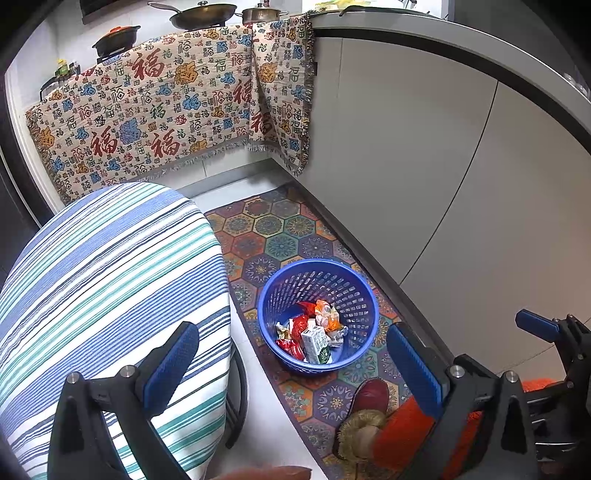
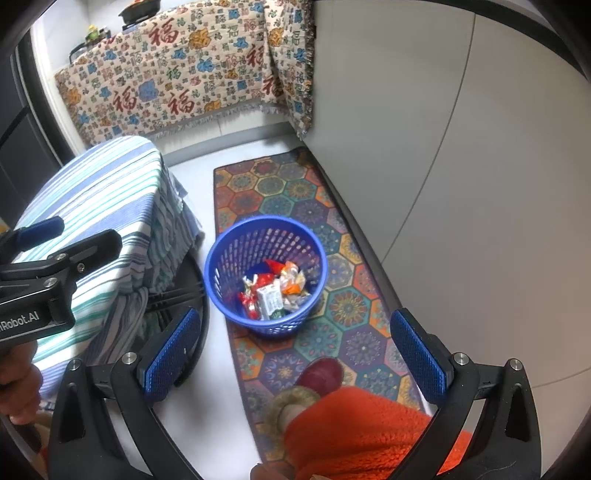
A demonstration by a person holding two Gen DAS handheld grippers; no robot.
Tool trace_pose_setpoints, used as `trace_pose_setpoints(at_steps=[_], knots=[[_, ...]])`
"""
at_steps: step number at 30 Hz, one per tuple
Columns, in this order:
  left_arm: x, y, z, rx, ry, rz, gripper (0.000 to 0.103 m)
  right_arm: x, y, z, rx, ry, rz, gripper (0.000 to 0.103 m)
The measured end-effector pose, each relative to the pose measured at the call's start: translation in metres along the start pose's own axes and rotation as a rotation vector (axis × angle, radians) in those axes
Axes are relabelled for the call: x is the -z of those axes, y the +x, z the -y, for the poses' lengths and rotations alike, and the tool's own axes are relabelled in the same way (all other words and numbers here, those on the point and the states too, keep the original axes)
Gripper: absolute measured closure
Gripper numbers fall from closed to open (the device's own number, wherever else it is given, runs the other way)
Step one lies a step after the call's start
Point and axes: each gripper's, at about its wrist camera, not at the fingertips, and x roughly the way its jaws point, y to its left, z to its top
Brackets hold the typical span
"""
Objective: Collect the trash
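Observation:
A blue perforated basket [image 1: 317, 314] [image 2: 266, 273] stands on the patterned floor mat. Inside it lie several crumpled wrappers [image 1: 325, 314] [image 2: 291, 280] and a small white and green carton [image 1: 316, 343] [image 2: 271, 302]. My left gripper [image 1: 295, 365] hangs above the floor, open, nothing between its blue pads; the basket shows between them. My right gripper [image 2: 295, 354] is also open and empty, above and nearer than the basket. The right gripper's body [image 1: 554, 369] shows at the right edge of the left wrist view, the left gripper's [image 2: 44, 280] at the left of the right wrist view.
A round table under a striped cloth [image 1: 110, 295] [image 2: 99, 221] stands left of the basket. White cabinet doors [image 1: 443, 184] run along the right. A person's red slipper [image 1: 369, 398] [image 2: 317, 373] and orange trouser leg [image 2: 369, 435] are on the mat [image 2: 288, 192]. Pans [image 1: 203, 14] sit on a cloth-draped counter.

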Motion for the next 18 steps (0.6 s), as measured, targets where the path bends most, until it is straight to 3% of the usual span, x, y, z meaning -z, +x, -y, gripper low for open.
trace_pose_setpoints(at_steps=[18], knots=[[0.0016,0.0025,0.0015,0.009,0.008,-0.007,0.0,0.0007,0.002,0.0012,0.006,0.003,-0.004,0.0]])
